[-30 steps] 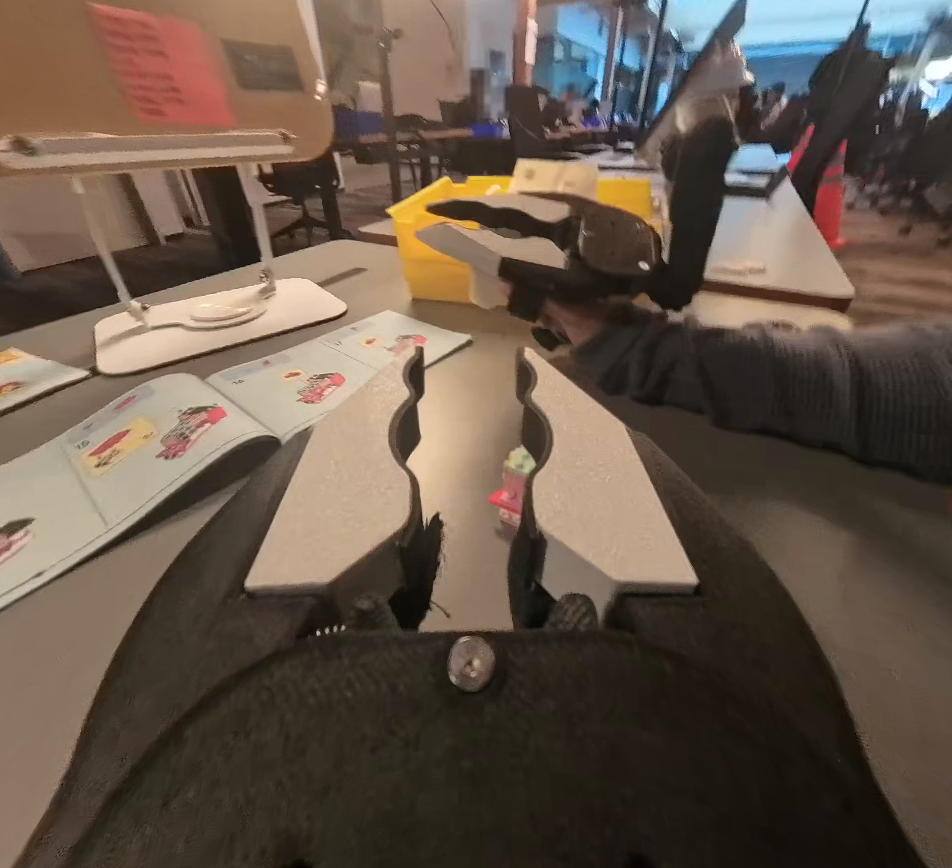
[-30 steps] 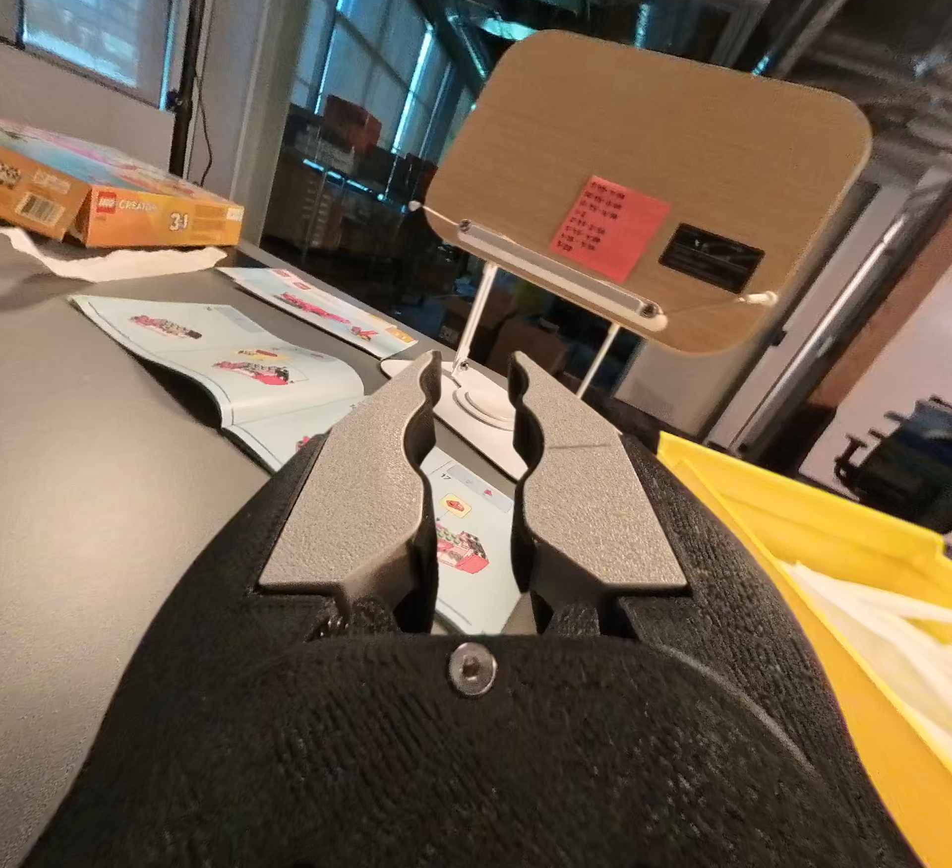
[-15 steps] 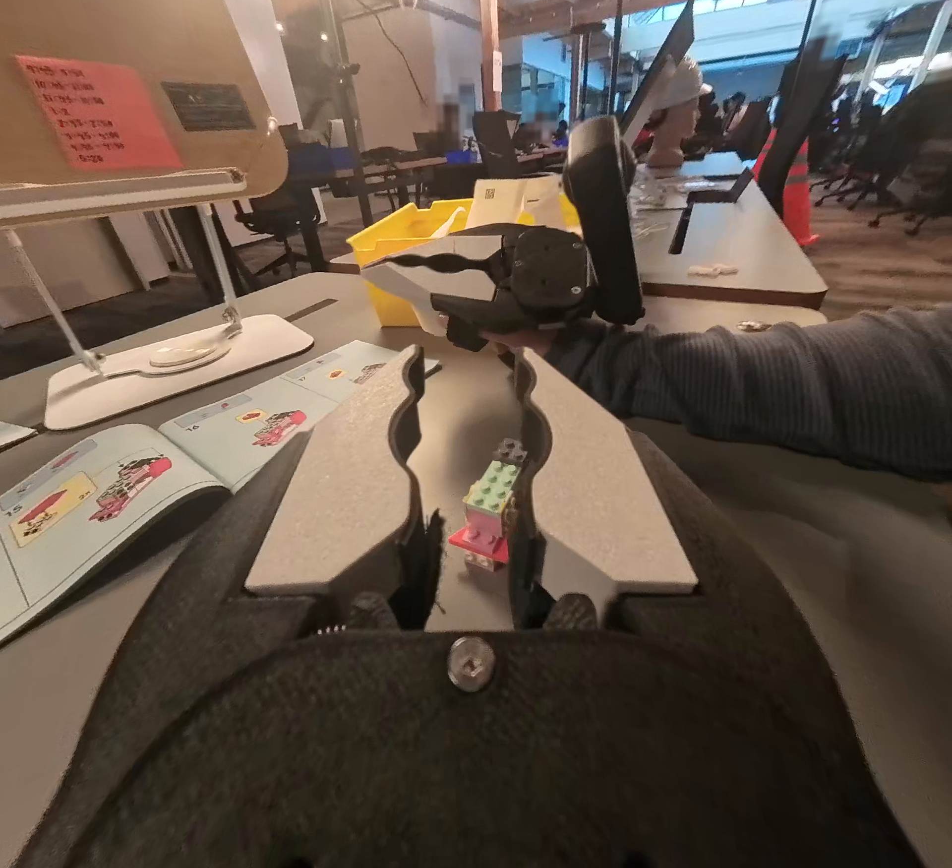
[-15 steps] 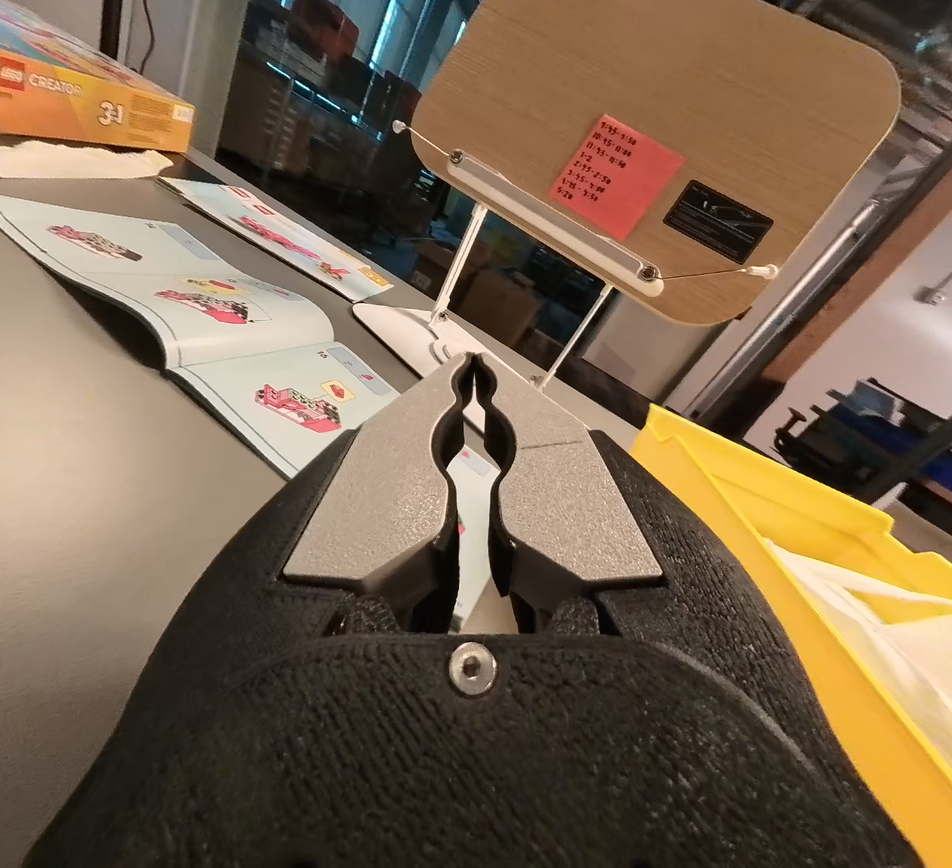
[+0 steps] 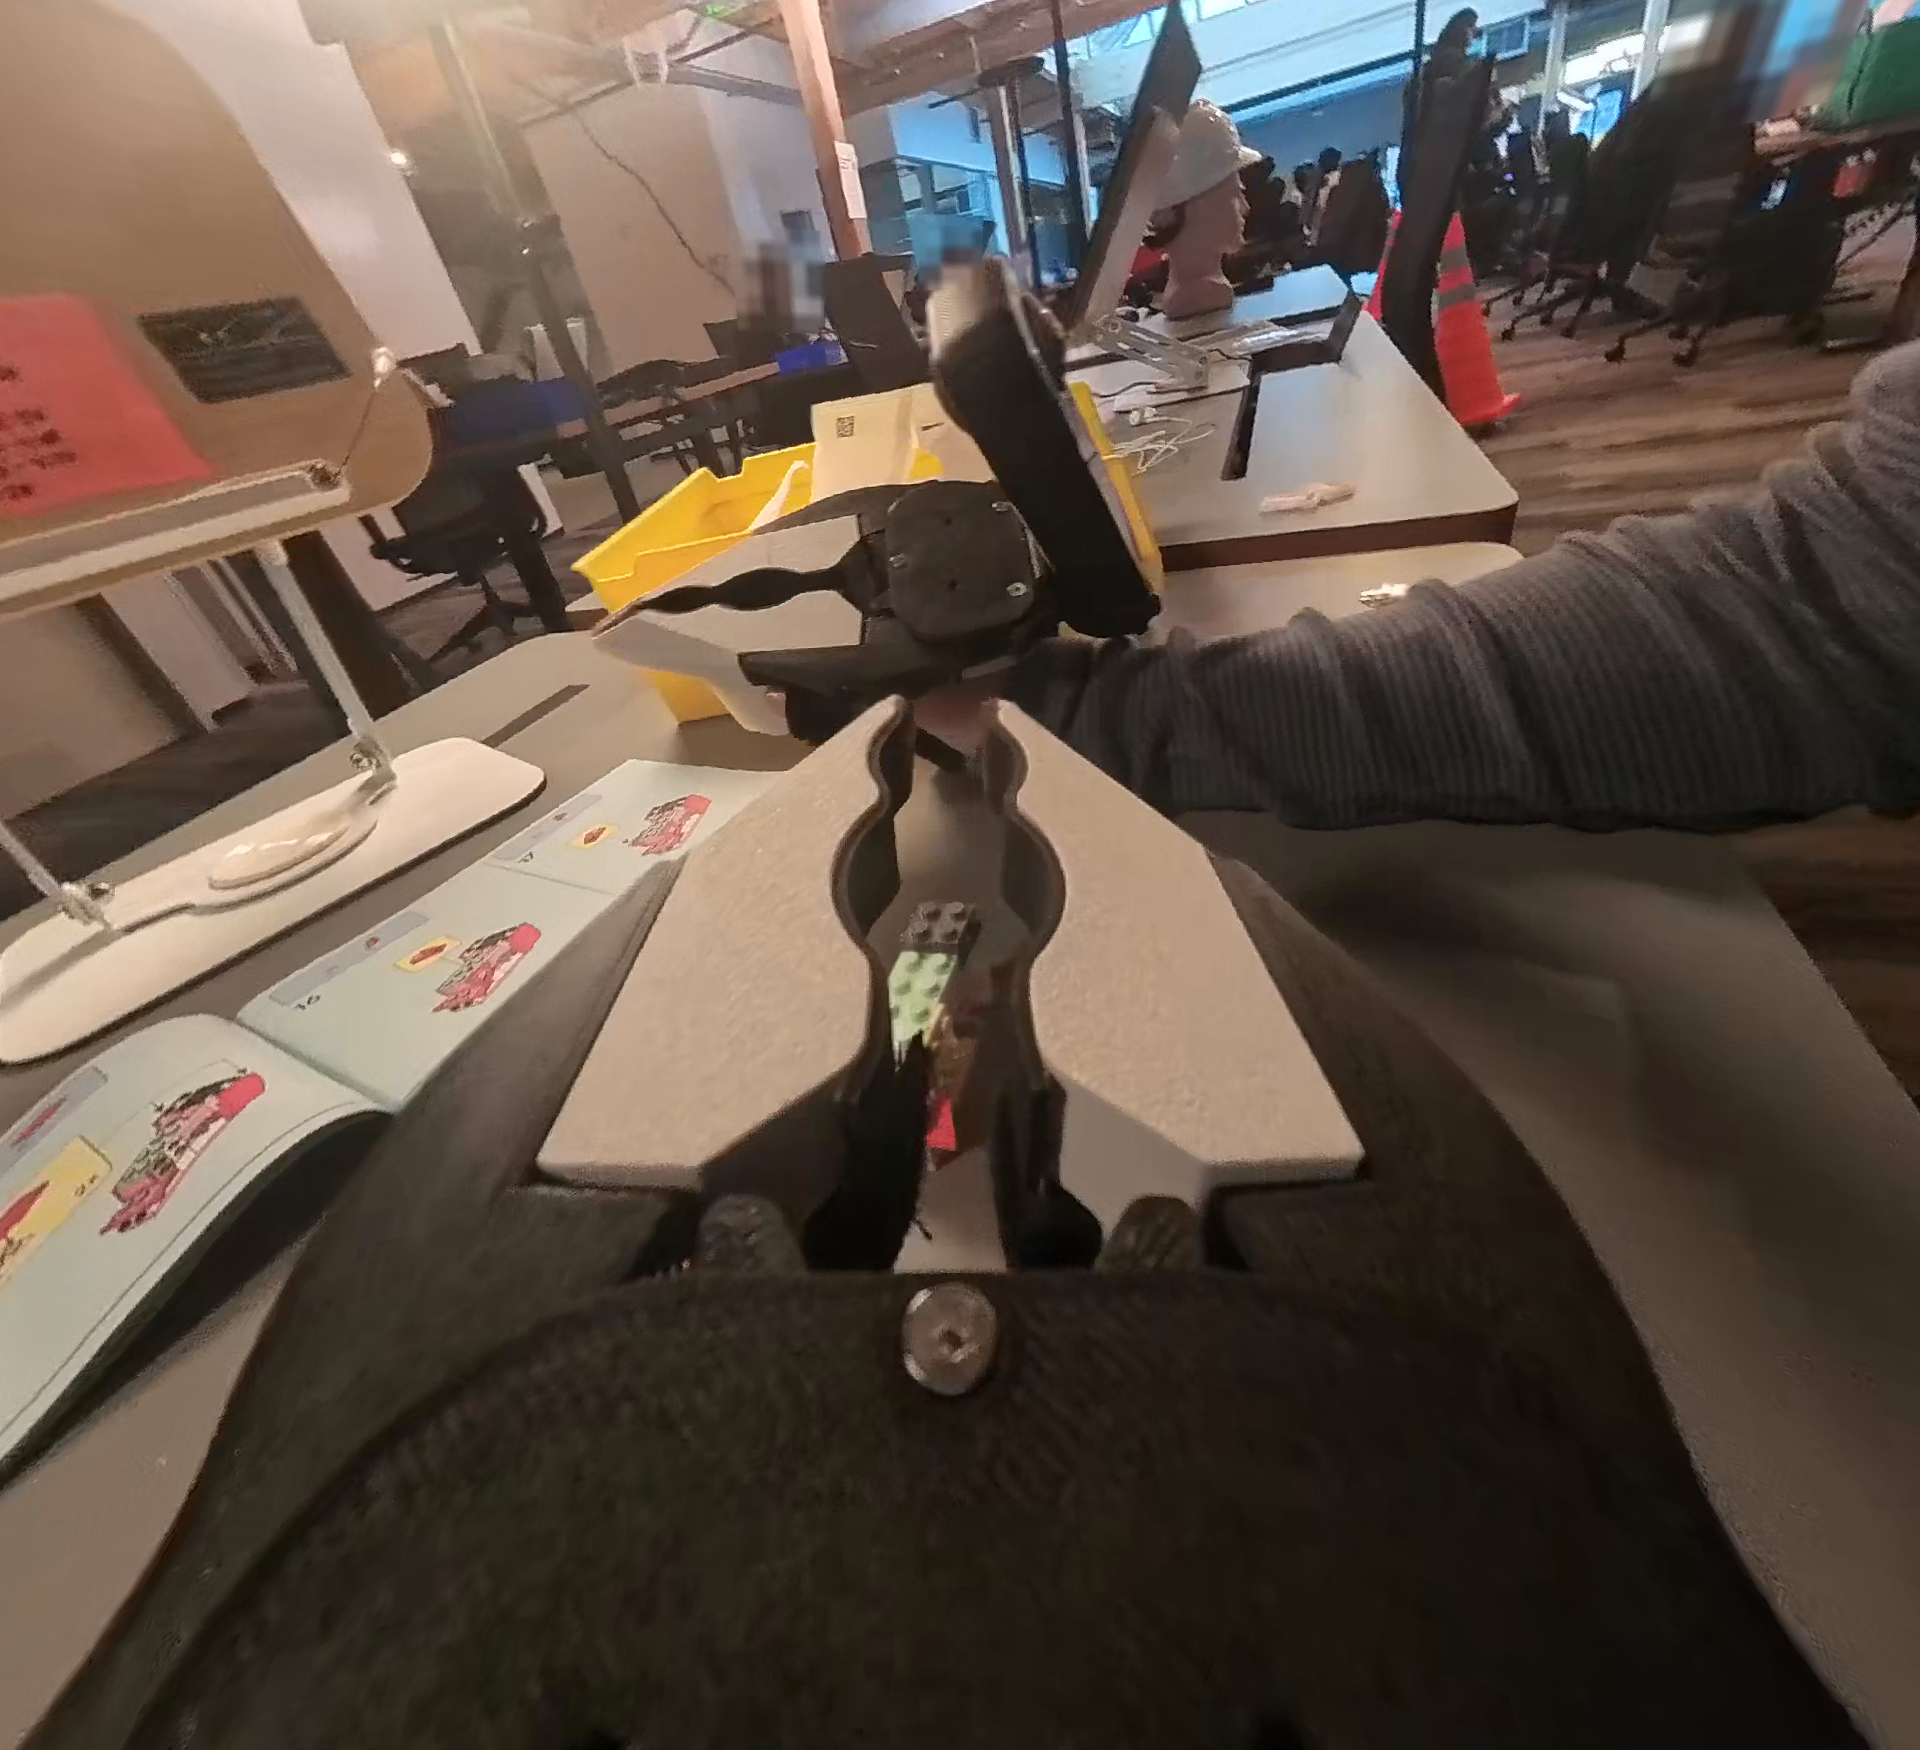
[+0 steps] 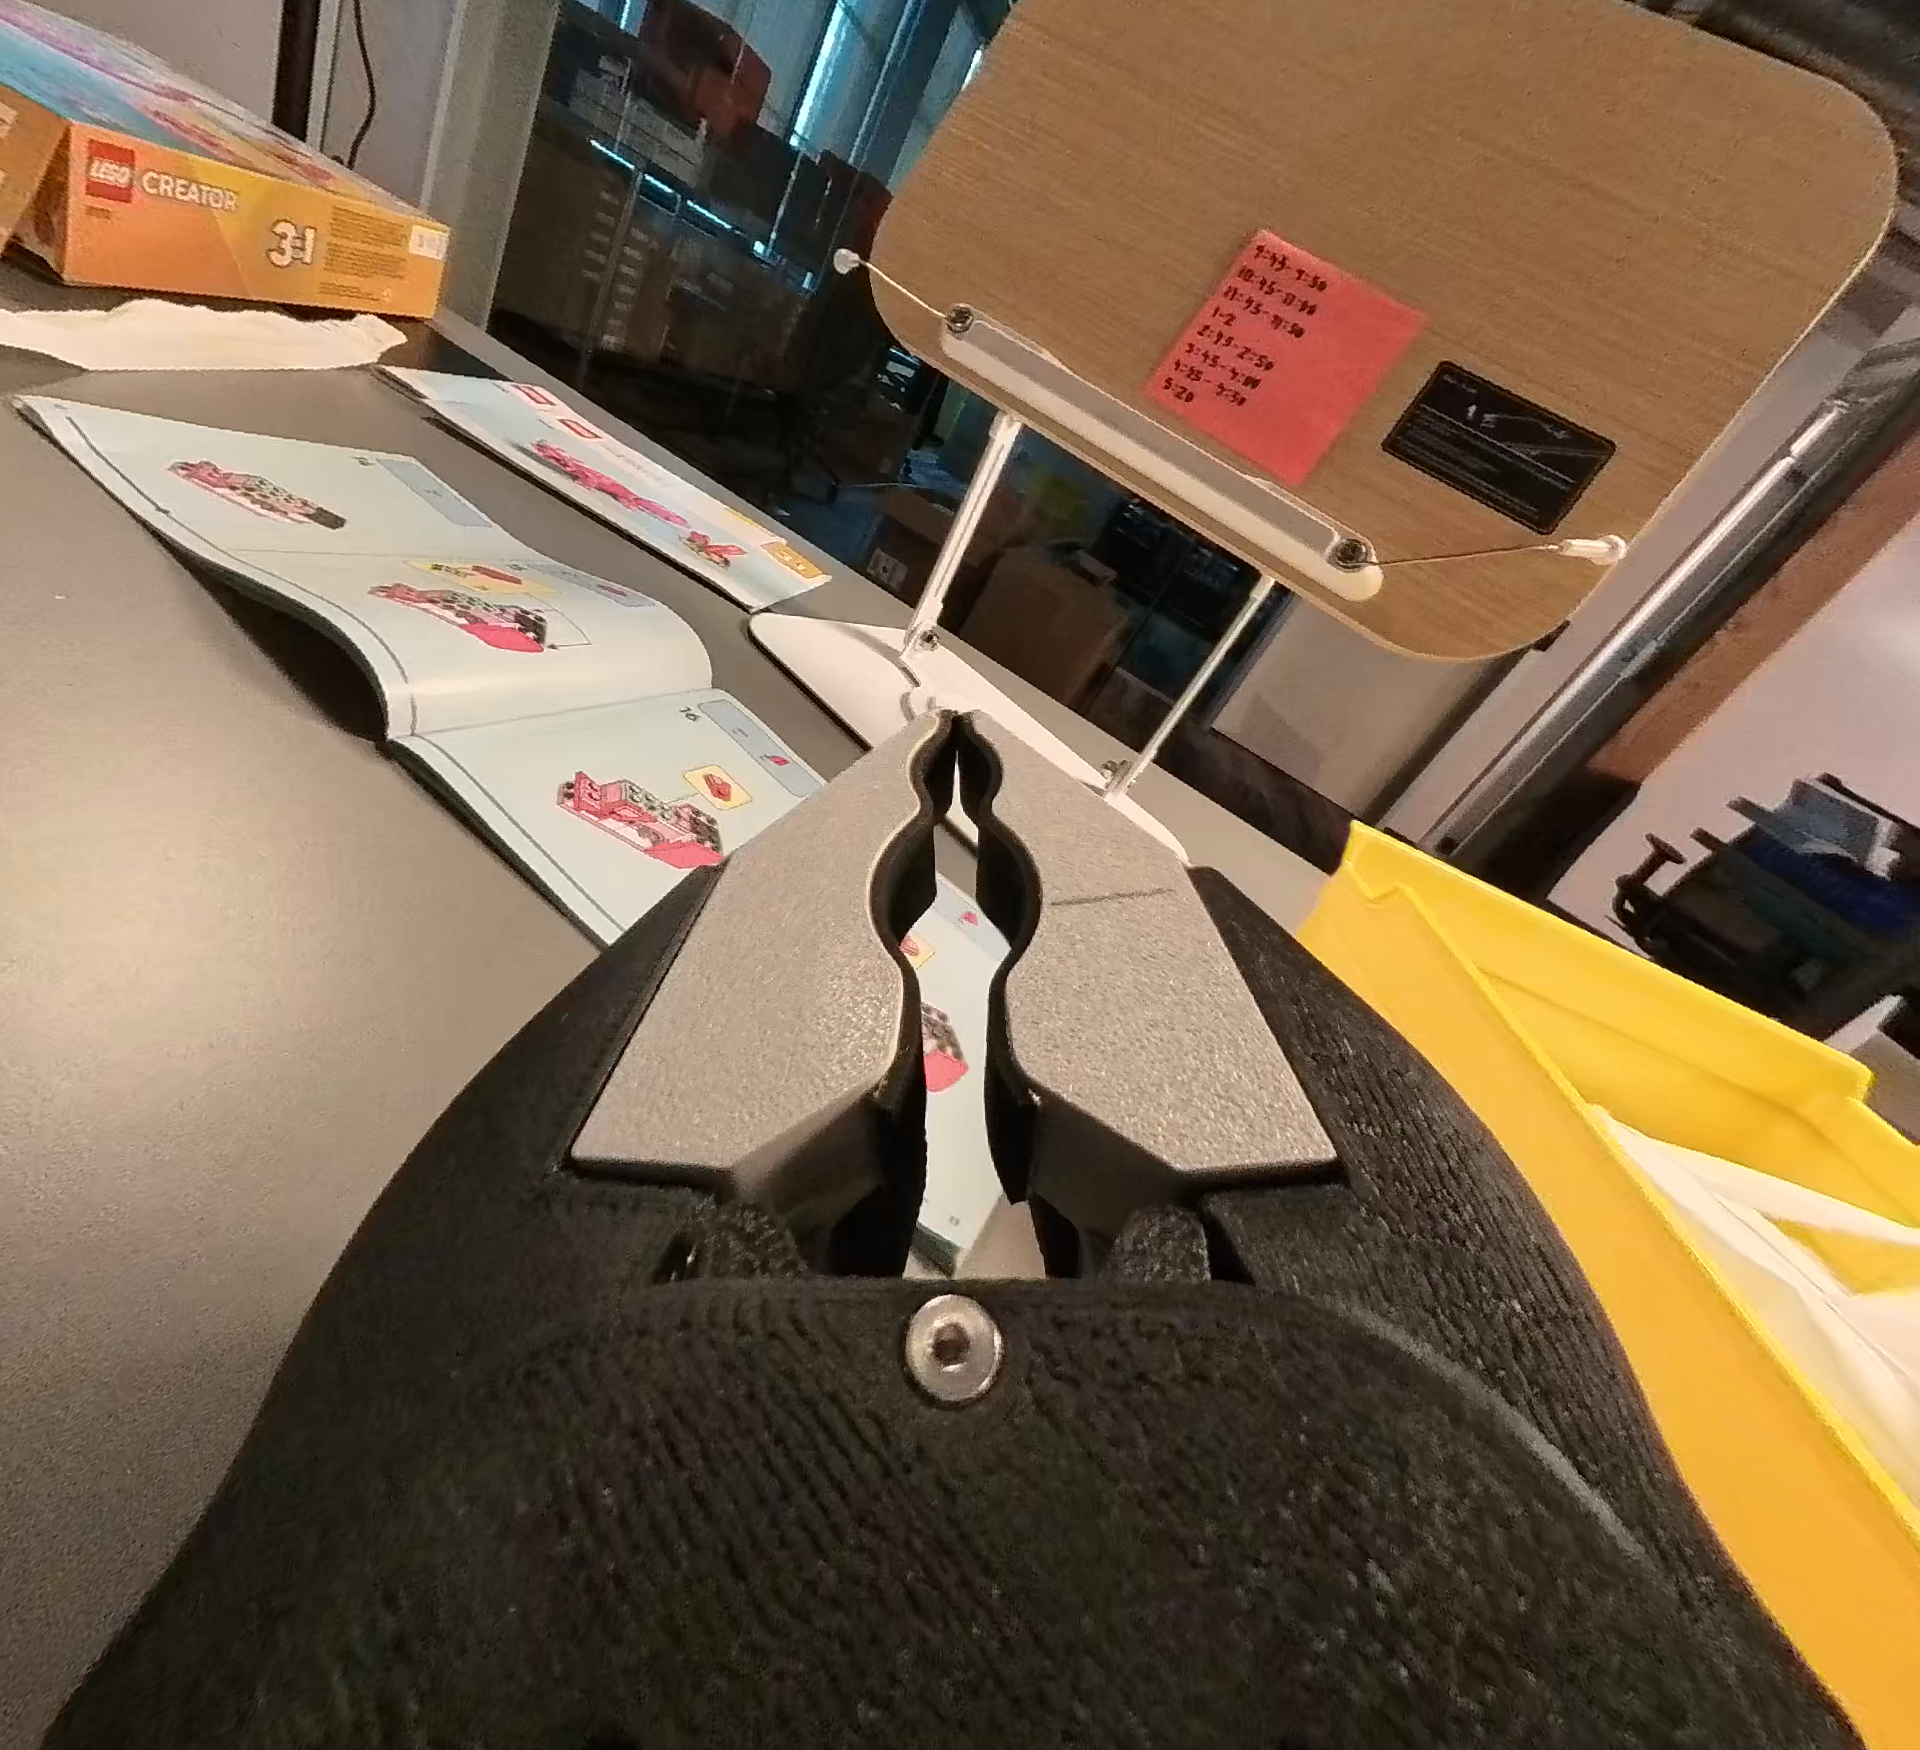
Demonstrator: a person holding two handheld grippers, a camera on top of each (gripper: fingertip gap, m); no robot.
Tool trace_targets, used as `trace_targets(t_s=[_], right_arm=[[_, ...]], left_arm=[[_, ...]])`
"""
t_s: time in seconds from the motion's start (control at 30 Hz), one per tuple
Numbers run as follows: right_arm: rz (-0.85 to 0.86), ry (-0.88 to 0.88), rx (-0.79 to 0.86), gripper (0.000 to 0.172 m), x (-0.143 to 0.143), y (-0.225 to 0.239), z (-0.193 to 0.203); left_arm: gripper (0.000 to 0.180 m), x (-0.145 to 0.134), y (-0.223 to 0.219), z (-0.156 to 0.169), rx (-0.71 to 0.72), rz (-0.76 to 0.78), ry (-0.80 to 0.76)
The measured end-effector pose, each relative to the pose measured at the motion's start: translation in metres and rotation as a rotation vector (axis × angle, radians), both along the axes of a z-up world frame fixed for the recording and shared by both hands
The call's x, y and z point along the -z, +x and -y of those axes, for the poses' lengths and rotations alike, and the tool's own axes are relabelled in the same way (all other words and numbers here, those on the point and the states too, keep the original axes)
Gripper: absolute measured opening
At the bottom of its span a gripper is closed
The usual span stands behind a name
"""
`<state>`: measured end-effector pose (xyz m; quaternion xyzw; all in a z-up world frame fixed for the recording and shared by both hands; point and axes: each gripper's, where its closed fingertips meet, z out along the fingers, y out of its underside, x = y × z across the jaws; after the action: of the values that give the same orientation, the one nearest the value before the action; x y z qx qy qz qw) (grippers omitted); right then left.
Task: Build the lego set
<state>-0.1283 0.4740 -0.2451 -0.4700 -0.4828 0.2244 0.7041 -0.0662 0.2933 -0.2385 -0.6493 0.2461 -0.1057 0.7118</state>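
Observation:
My left gripper (image 5: 953, 736) hangs low over the grey table (image 5: 1455, 1025). Its fingers have closed in on a small brick assembly (image 5: 935, 994) of black, light green and pink-red pieces, which sits deep between the pads. My right gripper (image 6: 951, 726) is shut with its tips touching and nothing between them. It hovers above an open instruction booklet (image 6: 436, 620). The right gripper also shows in the left wrist view (image 5: 623, 625), just ahead of my left fingertips, held by a hand in a dark ribbed sleeve (image 5: 1507, 692).
A wooden book stand (image 6: 1351, 194) on a white base stands behind the booklet. It also shows at the left of the left wrist view (image 5: 156, 266). A yellow bin (image 6: 1558, 1077) sits to the right. An orange toy box (image 6: 208, 225) and white paper (image 6: 208, 339) lie far left. There is about 20 cm between the tips of the two grippers.
My left fingers narrowed around the brick assembly, which now looks closer and larger between them. My right pads came together on air about a second ago and have stayed shut.

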Motion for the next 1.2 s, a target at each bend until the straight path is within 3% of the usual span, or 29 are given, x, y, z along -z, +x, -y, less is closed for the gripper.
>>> trace_targets(t_s=[0.4,1.2], right_arm=[[0.022,0.012,-0.008,0.0,0.002,-0.003,0.001],[0.016,0.014,-0.029,0.0,0.002,-0.004,0.004]], left_arm=[[0.006,0.006,0.018,0.006,0.043,-0.122,0.034],[0.005,0.007,0.018,0.005,0.047,-0.121,0.025]])
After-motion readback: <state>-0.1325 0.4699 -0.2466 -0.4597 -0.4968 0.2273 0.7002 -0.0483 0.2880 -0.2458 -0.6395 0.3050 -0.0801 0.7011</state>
